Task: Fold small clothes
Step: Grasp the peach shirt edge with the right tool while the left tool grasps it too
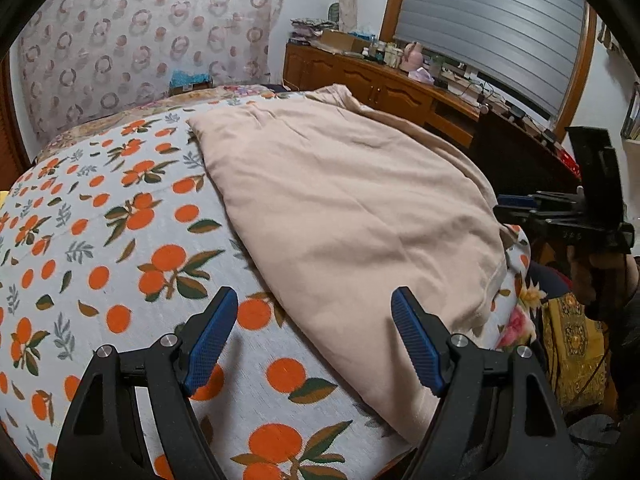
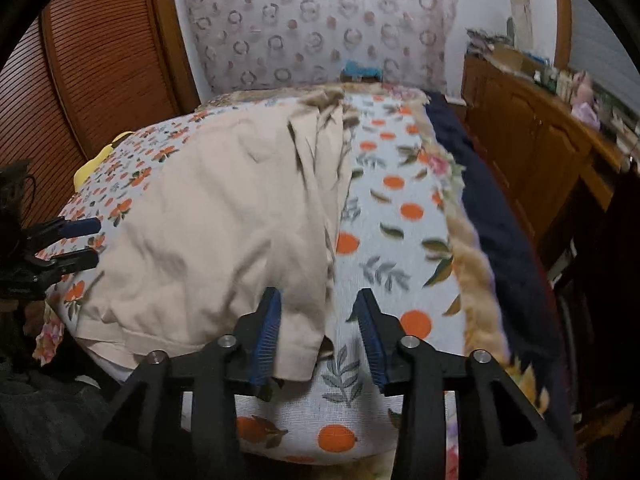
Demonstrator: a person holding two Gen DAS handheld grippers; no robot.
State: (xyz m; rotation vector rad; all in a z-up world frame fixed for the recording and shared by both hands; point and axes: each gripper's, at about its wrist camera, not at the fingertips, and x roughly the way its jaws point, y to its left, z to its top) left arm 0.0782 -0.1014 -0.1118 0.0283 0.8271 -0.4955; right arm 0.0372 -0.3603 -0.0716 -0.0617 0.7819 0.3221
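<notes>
Bare bedspread lies open ahead of the right gripper, the cabinet blocking farther right.

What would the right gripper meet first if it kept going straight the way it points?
Probably the near corner of the beige garment, which lies between the right gripper's open jaws, on the orange-print sheet; depth is unclear.

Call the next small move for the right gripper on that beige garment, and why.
Probably close the right gripper on the beige garment's near corner. Its jaws stand apart with that corner lying between them, not yet pinched. The left gripper hangs open over the garment's opposite edge on the orange-print sheet, holding nothing, so a fold likely needs a grip first.
</notes>
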